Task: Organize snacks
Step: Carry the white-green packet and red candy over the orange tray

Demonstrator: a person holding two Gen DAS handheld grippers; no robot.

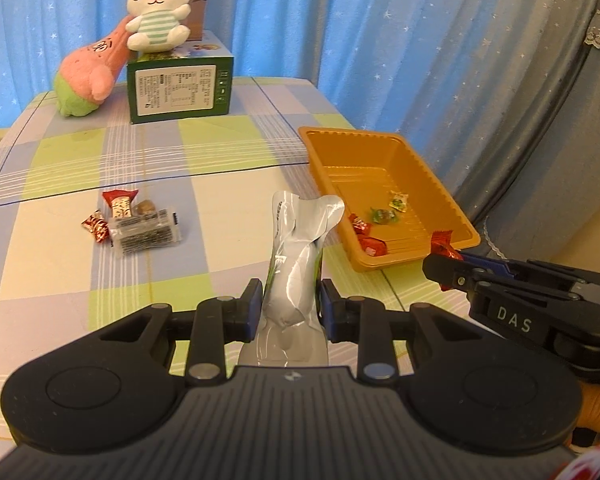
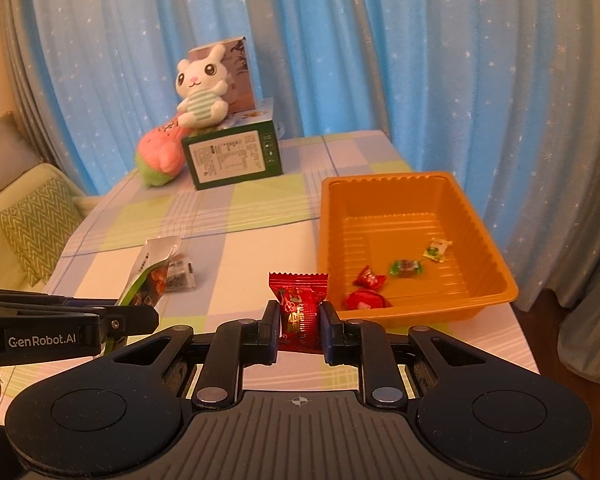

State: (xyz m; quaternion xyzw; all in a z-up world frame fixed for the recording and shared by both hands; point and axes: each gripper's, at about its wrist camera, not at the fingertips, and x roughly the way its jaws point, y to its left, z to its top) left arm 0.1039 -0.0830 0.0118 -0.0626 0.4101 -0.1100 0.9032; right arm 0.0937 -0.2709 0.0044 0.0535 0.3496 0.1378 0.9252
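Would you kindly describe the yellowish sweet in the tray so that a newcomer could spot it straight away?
Start at the orange tray on the right side of the checked tablecloth. Four wrapped sweets lie on its floor toward the near end. The yellowish sweet lies farthest back and farthest right, beside the green sweet; it alone has a pale wrapper, while the other two are red.

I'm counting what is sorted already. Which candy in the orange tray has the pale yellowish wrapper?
The candy lying farthest back in the orange tray; the green-wrapped candy and two red candies sit nearer.
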